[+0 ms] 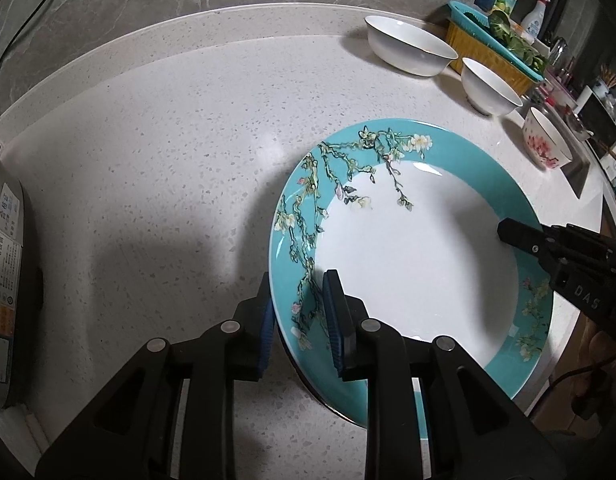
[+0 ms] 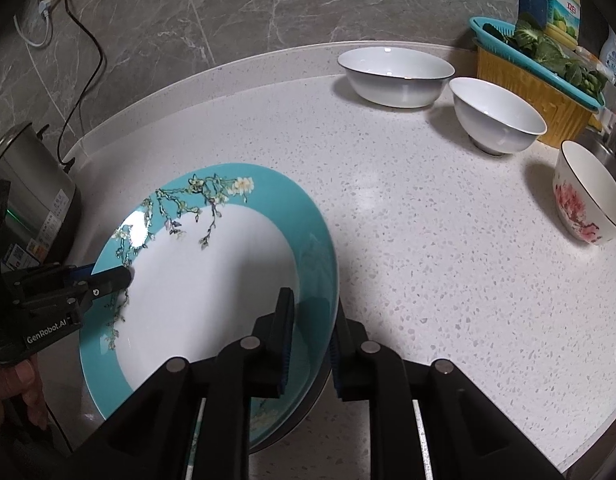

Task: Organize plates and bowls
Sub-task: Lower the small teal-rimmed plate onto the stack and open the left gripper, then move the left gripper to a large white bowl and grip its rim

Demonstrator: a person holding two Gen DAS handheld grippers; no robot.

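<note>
A: Plate (image 1: 412, 264) status?

B: Teal rim, white well, on the counter (image 1: 167, 160). Left gripper (image 1: 299, 316) straddles the rim at the plate's 8 o'clock, one pad outside, one over the rim. Right gripper (image 2: 310, 340) does the same on the opposite edge, about 4 o'clock.

A: Jaws?

B: Both around the rim with the rim between the pads. Clamped or just bracketing, can't tell; slight gaps seem to show in both wrist views.

A: Lifted?

B: Can't tell. A dark edge shows under the near rim, maybe shadow, maybe something beneath.

A: Bowls?

B: Big white bowl (image 2: 396, 76) at 12 o'clock, small white bowl (image 2: 496, 116) at 1, pink-flower bowl (image 2: 584, 196) at 2, all well apart from the plate. Basket (image 2: 540, 92) of greens behind them.

A: How to do this step well?

B: My guess: close both sides evenly, seat pads well onto the rim, keep the plate level, raise both hands together. Glazed rim looks slippery; uneven squeeze could tip it. Watch the appliance (image 2: 31, 188) at 9 o'clock.
</note>
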